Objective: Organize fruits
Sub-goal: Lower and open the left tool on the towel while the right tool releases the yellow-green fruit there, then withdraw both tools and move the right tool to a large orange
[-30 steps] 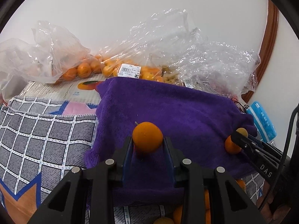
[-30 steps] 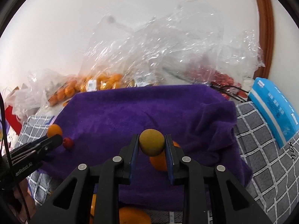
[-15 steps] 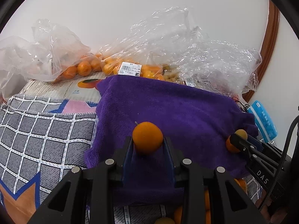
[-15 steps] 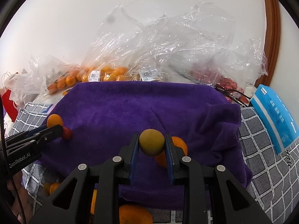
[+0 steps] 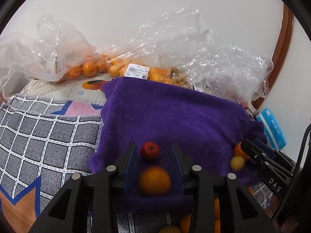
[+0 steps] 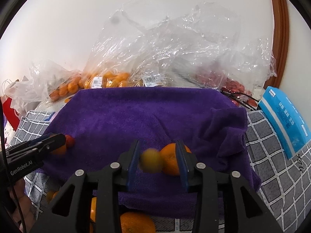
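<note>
My left gripper (image 5: 153, 148) hangs over the front of the purple towel (image 5: 175, 116) with its jaws opening. A blurred orange (image 5: 154, 180) is dropping free between the fingers, clear of both pads. A small red fruit (image 5: 150, 151) lies on the towel just beyond. My right gripper (image 6: 157, 143) is also opening, and a blurred yellow fruit (image 6: 151, 161) is slipping down between its fingers beside an orange (image 6: 172, 161) resting on the towel. In the left wrist view the right gripper (image 5: 252, 152) shows at the right edge, with the yellow fruit (image 5: 237, 163) below its tip.
Clear plastic bags of oranges (image 5: 87, 68) and other fruit (image 6: 175, 58) are piled against the wall behind the towel. A checked cloth (image 5: 38, 132) lies to the left and a blue packet (image 6: 283, 120) to the right. More oranges (image 6: 134, 221) sit below the towel's front edge.
Both grippers have spread their fingers. The orange has left the left gripper's pads and is falling; the yellow fruit has left the right gripper's pads. The red fruit is now uncovered.
</note>
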Demonstrator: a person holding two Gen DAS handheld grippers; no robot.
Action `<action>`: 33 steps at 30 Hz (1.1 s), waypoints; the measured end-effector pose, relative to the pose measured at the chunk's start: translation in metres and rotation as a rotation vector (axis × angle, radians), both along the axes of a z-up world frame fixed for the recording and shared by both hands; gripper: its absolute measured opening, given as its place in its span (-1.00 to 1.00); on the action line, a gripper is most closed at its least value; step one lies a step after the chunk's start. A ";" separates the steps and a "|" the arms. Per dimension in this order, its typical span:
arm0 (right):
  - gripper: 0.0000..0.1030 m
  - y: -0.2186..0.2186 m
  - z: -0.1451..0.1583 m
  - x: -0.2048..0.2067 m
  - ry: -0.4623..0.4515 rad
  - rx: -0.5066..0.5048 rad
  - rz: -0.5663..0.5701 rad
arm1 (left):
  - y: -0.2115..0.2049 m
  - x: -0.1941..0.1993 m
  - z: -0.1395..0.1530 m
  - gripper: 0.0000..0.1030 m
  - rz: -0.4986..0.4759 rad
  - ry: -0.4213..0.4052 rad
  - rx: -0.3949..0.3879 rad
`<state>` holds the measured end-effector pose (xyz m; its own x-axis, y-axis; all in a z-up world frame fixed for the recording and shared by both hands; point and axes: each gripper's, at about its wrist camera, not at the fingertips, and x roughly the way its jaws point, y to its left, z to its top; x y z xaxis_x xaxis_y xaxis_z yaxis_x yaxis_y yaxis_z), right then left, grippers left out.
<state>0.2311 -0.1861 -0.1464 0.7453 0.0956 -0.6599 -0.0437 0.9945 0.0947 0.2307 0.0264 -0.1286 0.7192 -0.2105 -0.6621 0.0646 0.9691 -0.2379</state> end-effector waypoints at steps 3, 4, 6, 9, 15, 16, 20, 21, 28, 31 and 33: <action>-0.08 -0.005 0.002 -0.002 -0.010 0.028 -0.014 | 0.002 -0.003 0.003 -0.11 0.002 -0.018 -0.019; -0.07 -0.006 0.003 -0.002 -0.012 0.036 -0.019 | 0.002 -0.004 0.004 -0.09 0.001 -0.026 -0.019; -0.07 -0.008 0.005 -0.003 -0.018 0.045 -0.030 | 0.000 -0.005 0.006 -0.08 0.005 -0.035 -0.008; -0.07 -0.011 0.008 -0.005 -0.018 0.061 -0.046 | -0.002 -0.007 0.005 -0.07 0.010 -0.039 0.008; -0.07 -0.008 0.022 -0.015 -0.031 0.060 -0.056 | -0.011 -0.016 0.016 -0.07 -0.020 -0.069 0.051; -0.07 -0.007 0.024 -0.017 -0.031 0.056 -0.055 | -0.013 -0.016 0.018 -0.06 -0.028 -0.069 0.060; -0.07 -0.005 0.035 -0.027 -0.013 0.046 -0.046 | -0.016 -0.023 0.034 -0.02 -0.072 -0.042 0.053; -0.07 -0.004 0.038 -0.032 -0.016 0.032 -0.048 | -0.016 -0.025 0.036 -0.01 -0.072 -0.037 0.048; -0.07 -0.006 0.046 -0.064 0.009 0.014 -0.036 | -0.001 -0.050 0.042 0.03 -0.058 0.029 0.020; -0.07 -0.006 0.041 -0.078 0.029 0.025 -0.034 | 0.006 -0.064 0.036 0.03 -0.020 0.049 0.066; -0.07 -0.005 0.035 -0.086 0.053 0.027 -0.038 | 0.013 -0.071 0.031 0.03 -0.011 0.083 0.060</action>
